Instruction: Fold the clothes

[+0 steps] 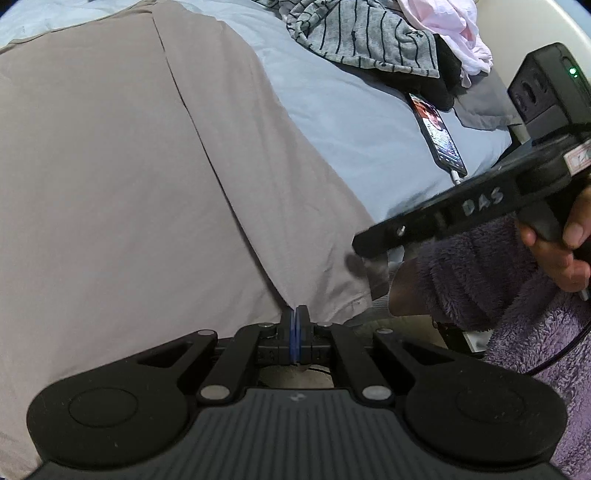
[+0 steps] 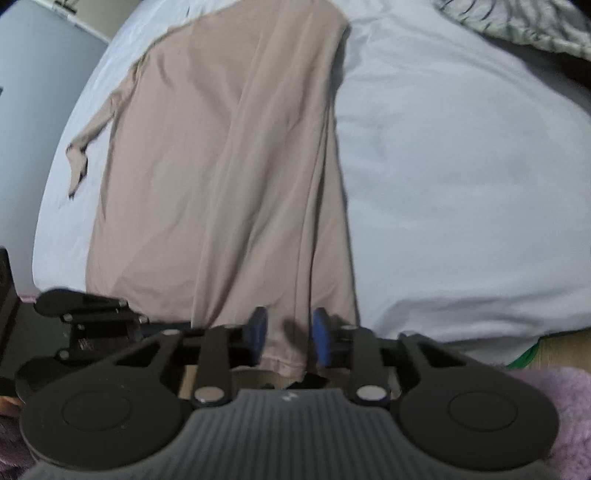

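A beige long-sleeved garment [image 1: 129, 184] lies flat on the light blue bed sheet [image 2: 461, 184], with one sleeve [image 2: 85, 147] trailing out to the left. My left gripper [image 1: 297, 314] is shut at the near hem, and fabric creases converge into its blue pads. The right wrist view shows that gripper side-on [image 2: 155, 326] at the hem's left part. My right gripper [image 2: 290, 336] is open; the hem's right corner hangs between its blue pads [image 2: 258, 332] without being pressed. From the left wrist view, the right gripper [image 1: 364, 258] reaches in over that corner.
A phone on a cable [image 1: 439, 136] lies on the sheet to the right. Behind it is a pile with a grey striped garment [image 1: 362, 37] and a pink one [image 1: 454, 29]. A black box [image 1: 546, 88] stands at the bed's edge. A purple fleece sleeve [image 1: 480, 273] is close by.
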Motion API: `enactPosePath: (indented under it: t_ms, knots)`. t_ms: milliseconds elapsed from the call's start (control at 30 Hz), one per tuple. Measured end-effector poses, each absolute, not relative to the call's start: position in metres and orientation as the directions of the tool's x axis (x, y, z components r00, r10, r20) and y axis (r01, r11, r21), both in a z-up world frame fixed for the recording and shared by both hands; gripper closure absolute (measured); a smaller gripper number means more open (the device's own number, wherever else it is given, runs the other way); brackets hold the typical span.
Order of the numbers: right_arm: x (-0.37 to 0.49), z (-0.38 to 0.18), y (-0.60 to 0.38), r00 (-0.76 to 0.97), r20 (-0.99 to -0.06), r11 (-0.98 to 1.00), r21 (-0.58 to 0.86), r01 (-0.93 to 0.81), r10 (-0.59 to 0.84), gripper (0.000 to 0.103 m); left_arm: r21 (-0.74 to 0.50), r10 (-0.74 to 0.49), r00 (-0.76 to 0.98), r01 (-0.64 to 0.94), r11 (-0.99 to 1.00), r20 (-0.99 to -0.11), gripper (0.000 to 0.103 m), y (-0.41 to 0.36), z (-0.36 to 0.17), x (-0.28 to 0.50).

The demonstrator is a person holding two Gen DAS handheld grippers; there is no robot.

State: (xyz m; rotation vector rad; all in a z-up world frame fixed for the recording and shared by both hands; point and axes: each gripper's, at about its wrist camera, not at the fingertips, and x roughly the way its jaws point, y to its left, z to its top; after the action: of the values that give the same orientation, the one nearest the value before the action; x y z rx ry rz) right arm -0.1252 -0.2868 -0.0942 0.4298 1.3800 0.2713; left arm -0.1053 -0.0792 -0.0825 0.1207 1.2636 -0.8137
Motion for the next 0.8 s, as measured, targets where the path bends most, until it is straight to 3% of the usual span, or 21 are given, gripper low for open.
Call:
enactPosePath:
  t_ms: [133,267,567,800]
  knots:
    - [-0.123,-0.105,-0.284,0.147,-0.891,0.895,0.442,0.064,0.430,0.074,-0.344,-0.475,0.072,0.597,0.725,-0.877,0.103,-0.079,-0.083,-0.105]
    - [-0.124,-0.110,-0.283,0.130,-0.889,0.893,0.448,0.050,0.439,0.100,-0.348,-0.476,0.070,0.590,0.728,-0.877,0.103,-0.078,-0.085,-0.103]
    - [-0.146,-0.073,-0.306,0.197,-0.891,0.900,0.430,0.069,0.410,0.101,-0.416,-0.523,0.033,0.565,0.713,-0.852,0.103,-0.084,-0.086,-0.103]
    - [-0.142,-0.084,-0.310,0.163,-0.927,0.929,0.357,0.099,0.339,0.101,-0.414,-0.506,0.010,0.561,0.716,-0.862,0.103,-0.094,-0.101,-0.103]
